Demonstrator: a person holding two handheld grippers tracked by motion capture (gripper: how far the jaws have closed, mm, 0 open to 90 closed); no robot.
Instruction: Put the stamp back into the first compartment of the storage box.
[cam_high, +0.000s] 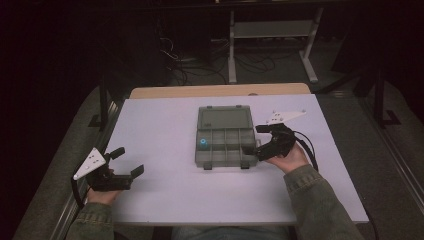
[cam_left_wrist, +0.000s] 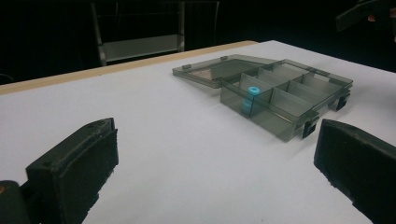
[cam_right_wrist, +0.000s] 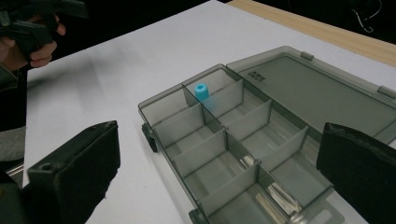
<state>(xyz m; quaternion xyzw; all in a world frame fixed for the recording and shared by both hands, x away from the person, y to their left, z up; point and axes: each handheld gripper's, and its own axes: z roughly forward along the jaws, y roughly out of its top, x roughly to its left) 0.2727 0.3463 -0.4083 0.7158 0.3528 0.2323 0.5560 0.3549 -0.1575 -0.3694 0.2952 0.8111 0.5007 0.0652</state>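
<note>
- My right fingers (cam_high: 261, 138) are spread apart, empty, at the right edge of the open box (cam_high: 226, 145) on the counter (cam_high: 160, 135).
- A blue cap (cam_right_wrist: 202, 91) stands in a far compartment ahead of them.
- My left fingers (cam_high: 127, 161) are spread apart, empty, well left of the box.

The compartment box (cam_high: 226, 136) is of smoky grey transparent plastic with black latches, and the small cylinder (cam_high: 203, 143) inside it is light blue. The table top (cam_high: 160, 145) is plain white with a light wood strip (cam_high: 220, 90) at the far edge, without any pattern. The left gripper (cam_high: 127, 162) and the right gripper (cam_high: 260, 136) are black, each with a pale grey three-cornered plate, and the person's sleeves (cam_high: 312, 192) are olive green.
</note>
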